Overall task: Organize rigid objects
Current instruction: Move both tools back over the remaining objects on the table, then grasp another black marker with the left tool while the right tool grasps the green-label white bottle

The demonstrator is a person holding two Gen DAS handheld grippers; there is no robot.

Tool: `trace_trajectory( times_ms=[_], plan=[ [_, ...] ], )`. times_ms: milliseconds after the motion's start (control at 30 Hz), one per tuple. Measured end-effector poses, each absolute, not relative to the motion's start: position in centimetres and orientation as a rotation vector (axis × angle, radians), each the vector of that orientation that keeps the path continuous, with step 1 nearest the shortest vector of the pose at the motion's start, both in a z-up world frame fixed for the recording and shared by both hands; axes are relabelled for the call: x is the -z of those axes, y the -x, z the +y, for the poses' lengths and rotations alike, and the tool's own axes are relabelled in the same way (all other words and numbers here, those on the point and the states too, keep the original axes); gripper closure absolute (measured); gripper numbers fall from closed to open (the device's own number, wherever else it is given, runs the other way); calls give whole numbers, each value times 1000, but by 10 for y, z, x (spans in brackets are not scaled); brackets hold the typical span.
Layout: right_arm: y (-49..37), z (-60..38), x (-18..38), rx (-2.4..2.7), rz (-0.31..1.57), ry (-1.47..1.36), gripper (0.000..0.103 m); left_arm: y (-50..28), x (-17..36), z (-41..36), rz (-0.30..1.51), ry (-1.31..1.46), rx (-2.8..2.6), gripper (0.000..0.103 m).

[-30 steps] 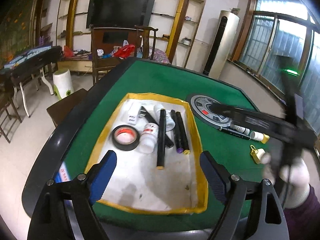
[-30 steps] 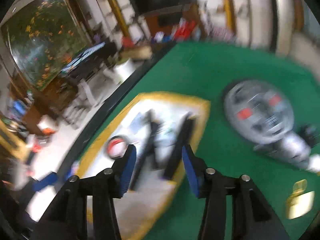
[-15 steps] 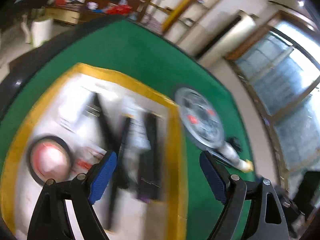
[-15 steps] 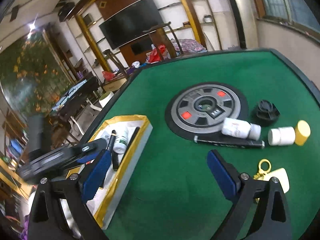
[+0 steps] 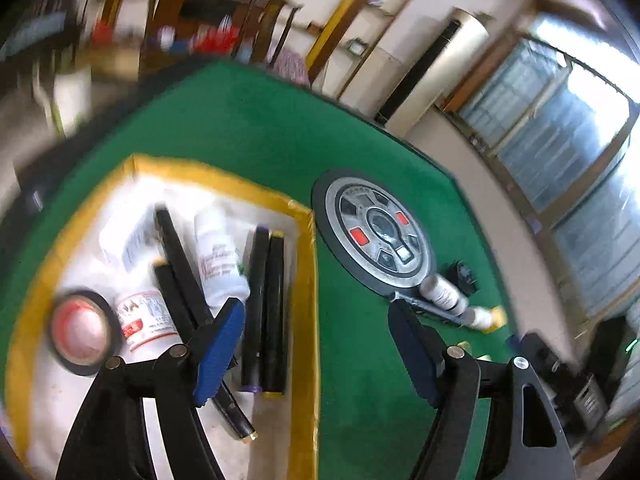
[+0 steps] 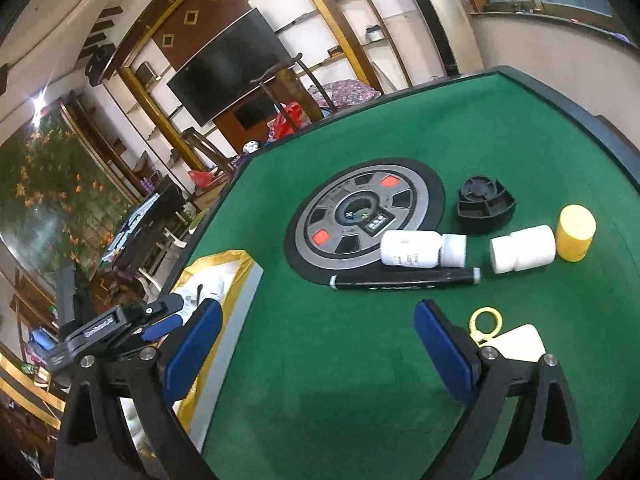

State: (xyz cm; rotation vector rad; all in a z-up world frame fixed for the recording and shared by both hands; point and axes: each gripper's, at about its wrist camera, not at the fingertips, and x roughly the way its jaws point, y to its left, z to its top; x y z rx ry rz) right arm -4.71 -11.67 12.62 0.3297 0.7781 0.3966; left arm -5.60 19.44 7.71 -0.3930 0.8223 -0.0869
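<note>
A yellow-rimmed white tray (image 5: 306, 264) on the green table holds black markers (image 5: 270, 312), white bottles (image 5: 218, 260) and a tape roll (image 5: 82, 332). My left gripper (image 5: 316, 354) is open and empty above the tray's right rim. My right gripper (image 6: 316, 354) is open and empty over bare felt. Ahead of it lie a black marker (image 6: 404, 280), a white bottle (image 6: 420, 249), a second white bottle (image 6: 522, 249) with a yellow cap (image 6: 576, 232), a black lid (image 6: 486, 204) and a yellow-ringed white tag (image 6: 516, 340). The tray (image 6: 244, 276) and the left gripper (image 6: 120, 328) show at left.
A round grey and black disc (image 6: 360, 220) is set in the table's middle; it also shows in the left wrist view (image 5: 378, 236). The table's dark raised edge (image 6: 580, 120) runs along the far right. Chairs and shelves stand beyond the table.
My left gripper has swung right and forward, from over the tray's front to its right rim. My right gripper has opened wide and turned from the tray toward the loose objects.
</note>
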Motion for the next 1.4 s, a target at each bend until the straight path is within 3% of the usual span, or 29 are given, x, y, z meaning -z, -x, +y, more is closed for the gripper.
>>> trace_trajectory(
  times_ms=[33,133,167,233,333,433,567,900,1167,1400],
  plan=[
    [50,-120,-130,-367,749,-291,6,60,-88,184,789,315,43,24],
    [57,-131,-142,-292,669,-204,7,86,-119,148,639,123,-92,2],
    [60,-136,-147,-257,630,-172,7,92,-126,140,597,104,-113,1],
    [66,-148,-154,-192,554,-120,6,107,-138,123,511,72,-117,1],
    [59,-173,-154,-93,498,-64,0,99,-131,95,608,13,6,1],
    [27,-206,-137,-54,617,-77,0,88,-104,61,750,-33,117,7],
    [-8,-250,-105,-132,785,-245,0,84,-84,41,798,-64,88,7],
    [-61,-276,-68,-271,902,-415,0,74,-56,43,900,56,73,7],
    [-39,-216,-66,-872,1016,-435,0,69,-55,39,907,114,126,7],
    [-47,-267,-68,-728,925,-634,0,39,-56,23,937,124,140,7]
  ],
)
